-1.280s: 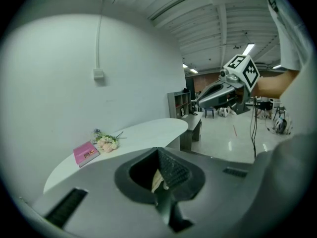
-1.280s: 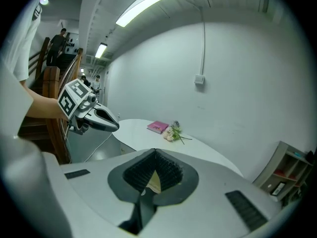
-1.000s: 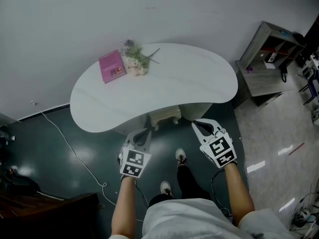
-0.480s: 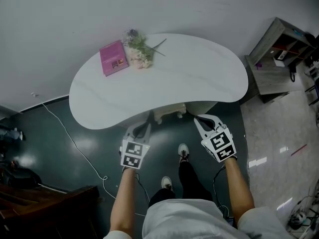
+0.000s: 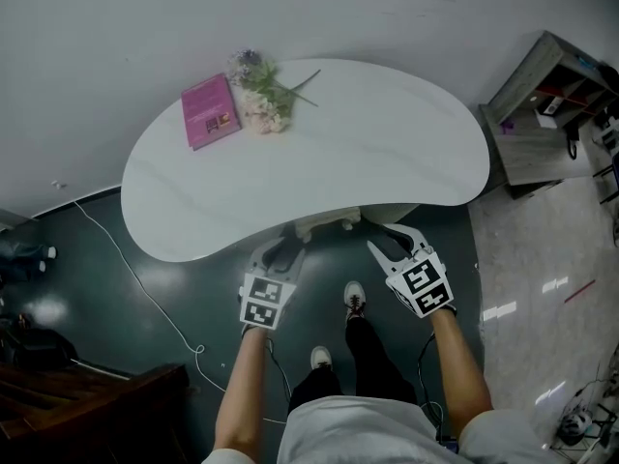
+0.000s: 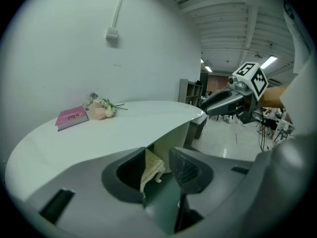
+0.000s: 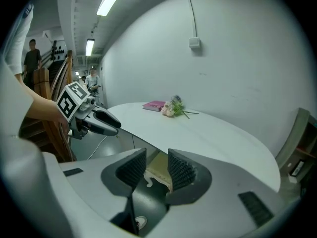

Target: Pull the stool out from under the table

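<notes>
A person stands at a white kidney-shaped table (image 5: 377, 148), holding a gripper in each hand at its near edge. The cream stool (image 5: 322, 224) sits tucked under the tabletop, only its front rim and curled legs showing, directly between and just ahead of the two grippers.

The left gripper (image 5: 281, 248) points at the stool's left corner and the right gripper (image 5: 391, 244) at its right corner. Both sets of jaws are opening to a narrow gap. In each gripper view the stool's cream edge shows through that gap, but the ribbed pads do not press on it and neither gripper holds anything.

On the far left of the tabletop lie a pink book (image 5: 209, 112) and, just beside it, a small bunch of flowers (image 5: 259, 93). The table stands against a plain white wall (image 5: 116, 17) on a glossy dark green floor (image 5: 145, 298), where a thin white cable (image 5: 124, 274) trails. The person's shoes (image 5: 354, 298) are planted near the stool. A grey shelf unit (image 5: 537, 124) stands to the right on pale tiles (image 5: 542, 288).
</notes>
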Demonstrator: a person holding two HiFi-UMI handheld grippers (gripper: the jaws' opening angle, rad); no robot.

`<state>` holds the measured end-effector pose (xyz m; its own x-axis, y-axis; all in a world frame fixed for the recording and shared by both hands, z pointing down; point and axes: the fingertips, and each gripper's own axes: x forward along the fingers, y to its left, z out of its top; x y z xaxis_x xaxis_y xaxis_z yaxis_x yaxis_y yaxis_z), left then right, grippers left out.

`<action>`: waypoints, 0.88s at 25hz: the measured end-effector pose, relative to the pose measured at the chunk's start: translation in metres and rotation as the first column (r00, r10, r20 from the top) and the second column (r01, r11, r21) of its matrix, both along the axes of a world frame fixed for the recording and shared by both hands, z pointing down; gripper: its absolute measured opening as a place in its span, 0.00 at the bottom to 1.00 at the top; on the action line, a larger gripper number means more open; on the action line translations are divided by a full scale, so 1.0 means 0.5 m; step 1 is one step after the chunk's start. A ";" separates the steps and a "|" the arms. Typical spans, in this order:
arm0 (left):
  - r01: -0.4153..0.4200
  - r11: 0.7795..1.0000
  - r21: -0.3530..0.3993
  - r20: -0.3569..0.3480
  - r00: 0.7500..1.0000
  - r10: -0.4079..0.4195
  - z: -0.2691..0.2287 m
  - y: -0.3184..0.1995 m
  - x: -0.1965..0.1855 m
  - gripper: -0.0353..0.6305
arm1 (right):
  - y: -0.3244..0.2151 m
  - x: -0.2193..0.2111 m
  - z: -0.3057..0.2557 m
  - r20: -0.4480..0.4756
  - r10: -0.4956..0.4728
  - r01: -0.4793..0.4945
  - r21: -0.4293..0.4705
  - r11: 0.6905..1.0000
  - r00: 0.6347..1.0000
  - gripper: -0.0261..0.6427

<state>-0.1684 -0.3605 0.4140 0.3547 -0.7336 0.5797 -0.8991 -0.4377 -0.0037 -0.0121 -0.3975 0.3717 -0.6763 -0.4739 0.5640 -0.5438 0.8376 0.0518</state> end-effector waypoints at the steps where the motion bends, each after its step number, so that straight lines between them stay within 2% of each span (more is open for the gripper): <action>1: 0.001 1.000 -0.006 0.002 1.000 -0.001 0.013 -0.004 -0.002 0.27 | -0.005 0.000 0.010 0.000 0.003 -0.003 -0.003 1.000 1.000 0.24; 7: 0.034 0.999 -0.015 0.004 0.999 -0.034 0.097 -0.037 -0.021 0.32 | -0.047 0.010 0.094 0.002 0.037 -0.037 -0.010 0.999 0.999 0.30; 13: 0.051 0.997 -0.052 -0.009 0.999 -0.051 0.232 -0.051 -0.027 0.34 | -0.077 0.029 0.210 0.008 0.081 -0.081 -0.028 0.996 0.997 0.32; 22: 0.091 0.991 -0.102 -0.029 0.995 -0.095 0.436 -0.066 -0.024 0.40 | -0.102 0.047 0.415 -0.020 0.095 -0.096 -0.072 0.993 0.995 0.35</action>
<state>-0.1805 -0.3936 0.6321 0.3079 -0.7032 0.6408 -0.9348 -0.3488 0.0665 0.0113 -0.4483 0.5791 -0.6199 -0.4932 0.6104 -0.6212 0.7836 0.0023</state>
